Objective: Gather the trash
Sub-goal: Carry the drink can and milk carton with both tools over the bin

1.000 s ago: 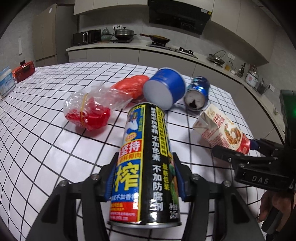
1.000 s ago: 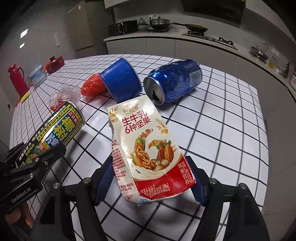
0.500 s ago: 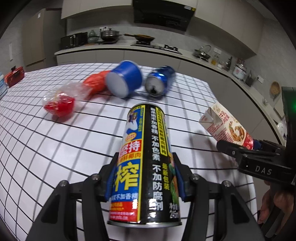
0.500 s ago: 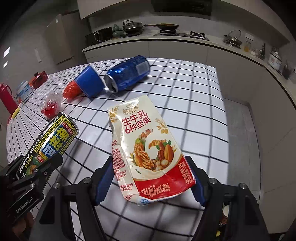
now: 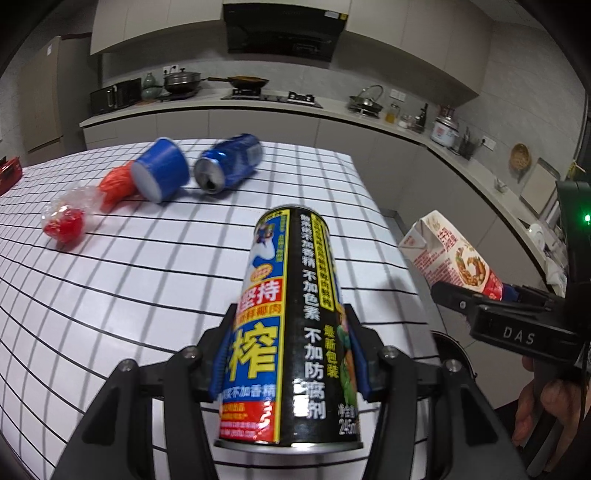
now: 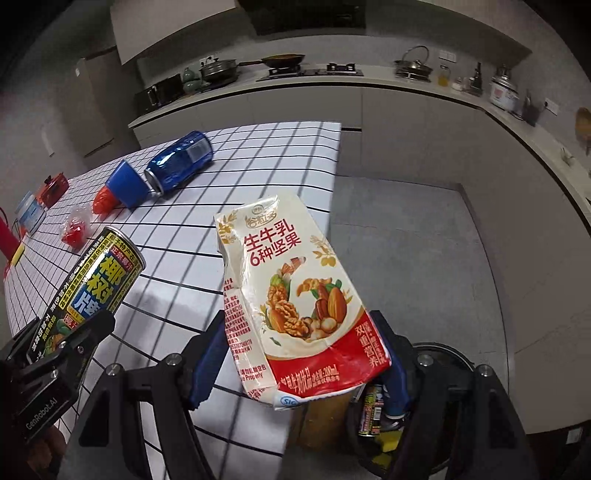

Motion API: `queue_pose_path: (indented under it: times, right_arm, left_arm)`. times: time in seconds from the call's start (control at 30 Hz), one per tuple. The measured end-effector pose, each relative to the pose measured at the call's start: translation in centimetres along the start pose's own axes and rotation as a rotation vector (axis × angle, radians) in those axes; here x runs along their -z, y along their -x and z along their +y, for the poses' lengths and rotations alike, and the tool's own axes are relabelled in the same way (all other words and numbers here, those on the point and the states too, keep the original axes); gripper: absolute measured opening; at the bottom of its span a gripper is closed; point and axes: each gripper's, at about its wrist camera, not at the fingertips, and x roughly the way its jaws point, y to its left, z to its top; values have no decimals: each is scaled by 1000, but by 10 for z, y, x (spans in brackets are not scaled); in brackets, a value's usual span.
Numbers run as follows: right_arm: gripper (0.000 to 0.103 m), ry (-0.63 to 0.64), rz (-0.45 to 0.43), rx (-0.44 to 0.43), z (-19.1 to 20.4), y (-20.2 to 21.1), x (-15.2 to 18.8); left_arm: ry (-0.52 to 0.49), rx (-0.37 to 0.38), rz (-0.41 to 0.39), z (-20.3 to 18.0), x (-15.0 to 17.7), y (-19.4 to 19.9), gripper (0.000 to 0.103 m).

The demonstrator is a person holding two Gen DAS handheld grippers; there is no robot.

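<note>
I'm in a home kitchen — a hood [image 5: 284, 33] over a hob [image 5: 271, 98] with a pan [image 5: 247, 80], a pot [image 5: 181, 82], a kettle [image 5: 365, 102], a rice cooker [image 5: 445, 129] and pale cabinets [image 5: 159, 29] along the counter [image 5: 332, 114] — behind a gridded table [image 5: 129, 266].

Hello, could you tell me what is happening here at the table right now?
A person is clearing trash with a hand-held gripper in each hand. The left hand-held gripper is clamped on a tall black drink can, and the right hand-held gripper grips a crumpled milk carton. The carton hangs past the table edge, above a bin on the floor. A blue soda can, a blue cup and red plastic wrappers lie on the checked table.
</note>
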Motion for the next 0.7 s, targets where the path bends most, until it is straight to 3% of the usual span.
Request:
queue_pose_path:
  times: [0.7]
  right_arm:
    - [75, -127, 25, 120, -152, 45, 64]
  left_arm:
    - [-126, 101, 46, -135, 31, -6, 53]
